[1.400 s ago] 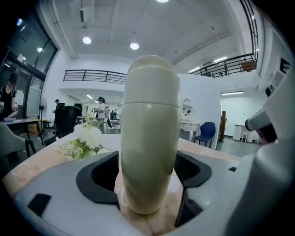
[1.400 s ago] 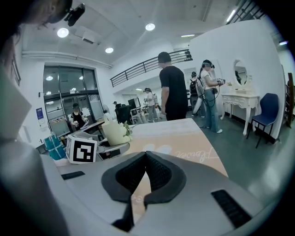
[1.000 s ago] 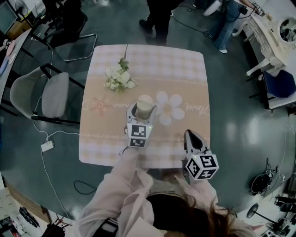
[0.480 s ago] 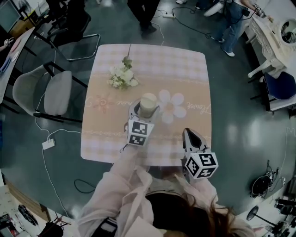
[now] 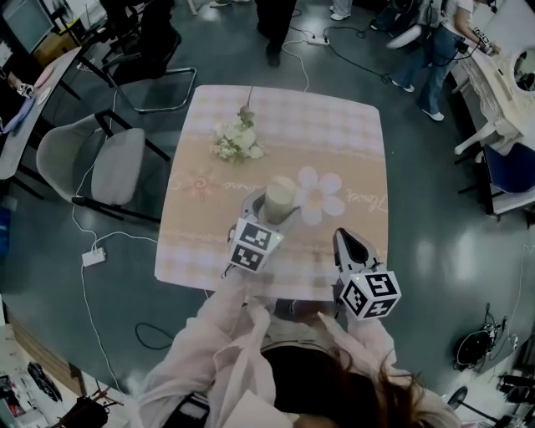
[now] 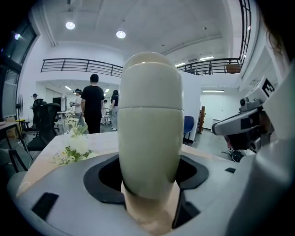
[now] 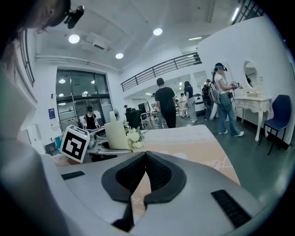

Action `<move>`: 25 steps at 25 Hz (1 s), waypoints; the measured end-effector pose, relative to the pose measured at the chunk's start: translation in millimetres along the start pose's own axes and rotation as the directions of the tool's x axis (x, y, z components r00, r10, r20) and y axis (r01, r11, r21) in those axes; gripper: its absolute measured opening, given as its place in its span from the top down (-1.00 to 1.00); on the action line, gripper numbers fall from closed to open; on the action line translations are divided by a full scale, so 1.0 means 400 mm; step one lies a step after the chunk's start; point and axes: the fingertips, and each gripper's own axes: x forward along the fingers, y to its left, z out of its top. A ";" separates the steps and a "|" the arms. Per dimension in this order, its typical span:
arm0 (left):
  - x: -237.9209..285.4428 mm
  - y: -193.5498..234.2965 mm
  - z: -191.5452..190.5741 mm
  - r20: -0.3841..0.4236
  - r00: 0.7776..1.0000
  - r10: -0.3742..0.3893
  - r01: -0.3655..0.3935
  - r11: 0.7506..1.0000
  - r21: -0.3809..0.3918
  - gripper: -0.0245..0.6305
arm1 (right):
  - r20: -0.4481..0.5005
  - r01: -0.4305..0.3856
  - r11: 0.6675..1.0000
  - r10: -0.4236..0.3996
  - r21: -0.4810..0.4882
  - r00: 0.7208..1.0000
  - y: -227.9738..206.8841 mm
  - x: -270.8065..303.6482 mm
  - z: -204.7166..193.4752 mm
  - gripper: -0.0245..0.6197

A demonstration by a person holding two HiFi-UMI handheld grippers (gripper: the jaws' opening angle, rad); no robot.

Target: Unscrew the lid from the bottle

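Note:
A pale cream bottle (image 5: 282, 198) with a rounded lid (image 6: 150, 78) stands upright over the middle of the table, beside a printed white flower. My left gripper (image 5: 275, 206) is shut on the bottle's lower body, its dark pads (image 6: 103, 177) pressing on both sides. In the left gripper view the bottle (image 6: 148, 147) fills the centre. My right gripper (image 5: 348, 243) hovers over the table's near edge, to the right of the bottle. It is shut, with nothing between its pads (image 7: 159, 173). From the right gripper view the bottle (image 7: 115, 134) shows at the left.
The square table (image 5: 351, 125) has a checked pink cloth. A small bunch of white flowers (image 5: 237, 140) lies on its far left part. A grey chair (image 5: 92, 163) stands to the left and a white dresser (image 5: 501, 92) to the right. People (image 5: 276, 25) walk beyond the table.
The head view has drifted, so the table sits further right and lower. Both grippers have moved slightly with it; the left stays around the bottle. The person beyond the table has walked away.

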 end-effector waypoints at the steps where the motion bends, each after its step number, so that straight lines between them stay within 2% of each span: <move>1: -0.008 -0.004 0.001 -0.005 1.000 -0.006 0.006 1.000 0.007 -0.03 | 0.007 -0.014 1.000 0.014 -0.001 1.000 0.006 0.001 0.008 0.89; 5: -0.043 -0.019 0.000 -0.026 0.999 -0.024 0.024 1.000 0.003 -0.03 | 0.044 -0.066 0.998 0.067 -0.022 0.997 0.031 0.003 0.047 0.89; 9: -0.067 -0.037 -0.011 -0.067 0.997 -0.030 0.031 0.999 0.012 -0.03 | 0.116 -0.110 0.994 0.110 -0.002 0.987 0.057 0.001 0.105 0.88; 14: -0.100 -0.082 -0.003 -0.069 0.995 -0.068 0.067 0.997 -0.023 -0.04 | 0.153 -0.215 0.976 0.218 -0.039 0.964 0.124 -0.008 0.160 0.82; 20: -0.149 -0.124 0.031 -0.057 0.991 -0.117 0.118 0.993 0.001 -0.04 | 0.146 -0.368 0.926 0.377 -0.086 0.914 0.218 -0.017 0.189 0.45; 22: -0.163 -0.135 0.041 -0.050 0.991 -0.123 0.123 0.992 0.002 -0.04 | 0.143 -0.422 0.903 0.429 -0.077 0.892 0.248 -0.023 0.190 0.25; 25: -0.178 -0.157 0.048 -0.041 0.988 -0.148 0.148 0.989 -0.007 -0.04 | 0.142 -0.497 0.865 0.502 -0.071 0.853 0.298 -0.035 0.192 0.06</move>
